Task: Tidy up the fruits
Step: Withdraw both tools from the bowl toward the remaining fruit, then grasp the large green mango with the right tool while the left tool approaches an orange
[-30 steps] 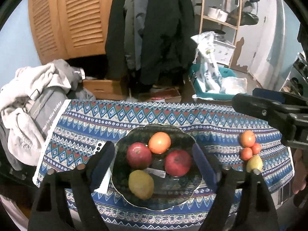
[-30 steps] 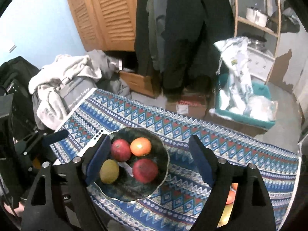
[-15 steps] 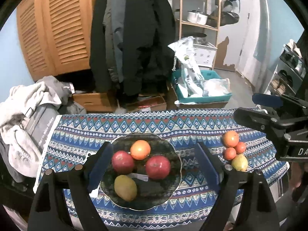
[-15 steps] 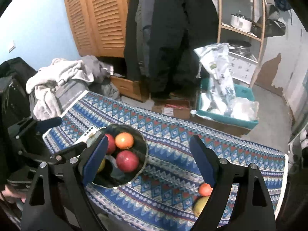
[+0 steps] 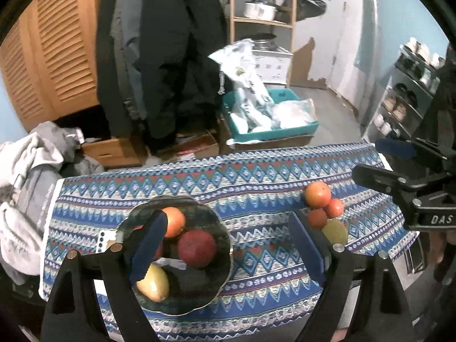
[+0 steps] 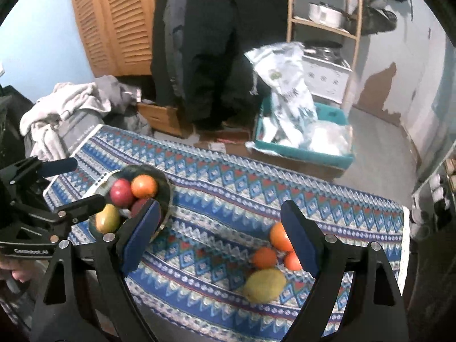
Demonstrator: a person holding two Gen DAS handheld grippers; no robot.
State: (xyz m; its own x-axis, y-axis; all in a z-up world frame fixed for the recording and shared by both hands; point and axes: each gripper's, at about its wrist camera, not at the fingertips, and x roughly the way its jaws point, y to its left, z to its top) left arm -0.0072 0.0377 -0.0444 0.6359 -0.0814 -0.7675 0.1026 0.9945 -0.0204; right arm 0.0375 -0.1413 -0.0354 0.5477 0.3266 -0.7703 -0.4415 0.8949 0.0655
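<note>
Nearest the right wrist camera, the right gripper (image 6: 219, 239) hangs over the patterned tablecloth (image 6: 216, 188) with its jaws wide apart and nothing between them. Just beyond its right finger, a loose cluster sits near the cloth's near right corner: a yellow-green mango (image 6: 265, 285) closest to the edge, two small oranges (image 6: 264, 257) touching behind it, and a larger orange (image 6: 278, 236) partly hidden by the finger.

The left gripper (image 5: 228, 245) is likewise spread open and empty, above the dark scalloped bowl (image 5: 219, 256), which stands close to the near table edge. The bowl holds a mango (image 5: 154, 282) in front, a red apple (image 5: 196, 248), an orange (image 5: 174, 221), and a second red fruit mostly hidden by the left finger.

Between bowl and cluster lies a bare stretch of cloth. The far edge drops to the floor, where a teal bin (image 6: 307, 151) of bags sits; a heap of clothes (image 5: 25, 171) crowds the left end.
</note>
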